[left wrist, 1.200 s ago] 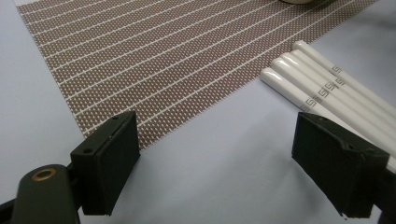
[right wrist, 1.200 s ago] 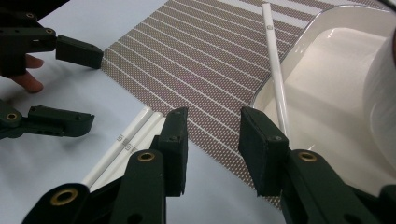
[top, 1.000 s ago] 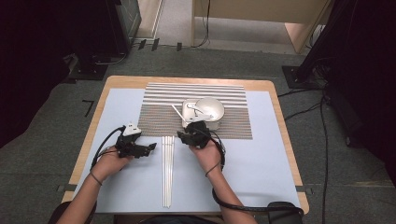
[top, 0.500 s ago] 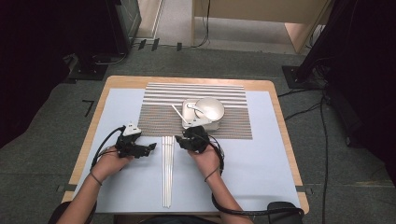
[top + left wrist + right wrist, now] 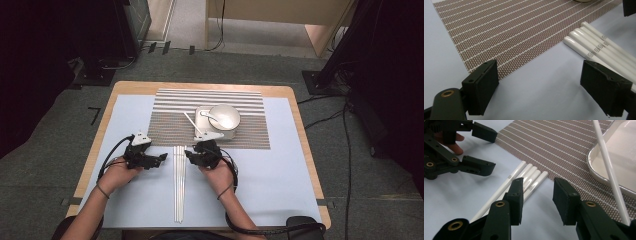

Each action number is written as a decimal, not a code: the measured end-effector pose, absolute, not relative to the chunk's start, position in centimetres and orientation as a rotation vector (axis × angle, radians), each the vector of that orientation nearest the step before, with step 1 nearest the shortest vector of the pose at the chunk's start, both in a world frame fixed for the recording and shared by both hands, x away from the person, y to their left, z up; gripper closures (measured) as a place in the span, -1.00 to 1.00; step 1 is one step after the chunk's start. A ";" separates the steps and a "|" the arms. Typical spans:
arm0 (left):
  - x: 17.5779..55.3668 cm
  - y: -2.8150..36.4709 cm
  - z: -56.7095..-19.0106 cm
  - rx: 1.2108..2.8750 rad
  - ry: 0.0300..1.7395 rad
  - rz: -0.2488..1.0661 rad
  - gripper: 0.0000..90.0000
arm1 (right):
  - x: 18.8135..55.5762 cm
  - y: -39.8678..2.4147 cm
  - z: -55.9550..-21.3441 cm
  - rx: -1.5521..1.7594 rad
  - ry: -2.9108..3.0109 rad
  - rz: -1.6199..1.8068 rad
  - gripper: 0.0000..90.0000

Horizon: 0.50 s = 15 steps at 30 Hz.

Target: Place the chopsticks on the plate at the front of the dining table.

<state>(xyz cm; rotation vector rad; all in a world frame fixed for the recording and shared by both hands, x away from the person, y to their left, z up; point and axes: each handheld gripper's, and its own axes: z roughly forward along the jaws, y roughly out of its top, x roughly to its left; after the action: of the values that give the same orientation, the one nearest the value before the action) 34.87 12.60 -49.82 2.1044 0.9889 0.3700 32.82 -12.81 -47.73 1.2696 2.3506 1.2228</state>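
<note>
1. The right gripper (image 5: 536, 195) has its fingers partly spread with nothing between them; its left finger (image 5: 516, 195) covers part of the white chopsticks (image 5: 530, 178), so whether it touches them cannot be told
2. The left gripper (image 5: 549, 85) has its fingers wide apart over bare blue mat (image 5: 536, 95), clasping nothing; the chopstick ends lie just beyond its right finger (image 5: 604, 87), apart from it
3. In the high view the chopsticks (image 5: 179, 185) lie as a tight bundle running toward the person, between the left gripper (image 5: 161, 157) and the right gripper (image 5: 190, 155); how many sticks there are is hard to count
4. A white square tray (image 5: 200, 120) sits on the brown striped placemat (image 5: 170, 125) and holds a round bowl (image 5: 225, 116) with a spoon in it; a single white stick (image 5: 192, 122) leans over the tray's rim
5. In the right gripper view the tray (image 5: 599, 167) is cut off at the frame edge and the bowl's contents cannot be made out
6. The mats cover most of the wooden bench (image 5: 295, 107)
</note>
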 end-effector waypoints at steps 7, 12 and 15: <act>34.9 12.6 -49.8 2.105 0.989 0.371 -0.67 | 32.5 -12.5 -48.2 1.263 2.358 1.227 0.33; 34.9 12.6 -49.8 2.106 0.988 0.371 -0.67 | 32.4 -12.2 -48.5 1.256 2.362 1.227 0.33; 34.9 12.6 -49.8 2.106 0.988 0.372 -0.67 | 32.4 -12.0 -48.6 1.258 2.364 1.228 0.33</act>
<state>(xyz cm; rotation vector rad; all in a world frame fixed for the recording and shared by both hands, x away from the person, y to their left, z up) 34.86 12.59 -49.82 2.1059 0.9882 0.3717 32.36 -11.99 -48.64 1.2577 2.3639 1.2278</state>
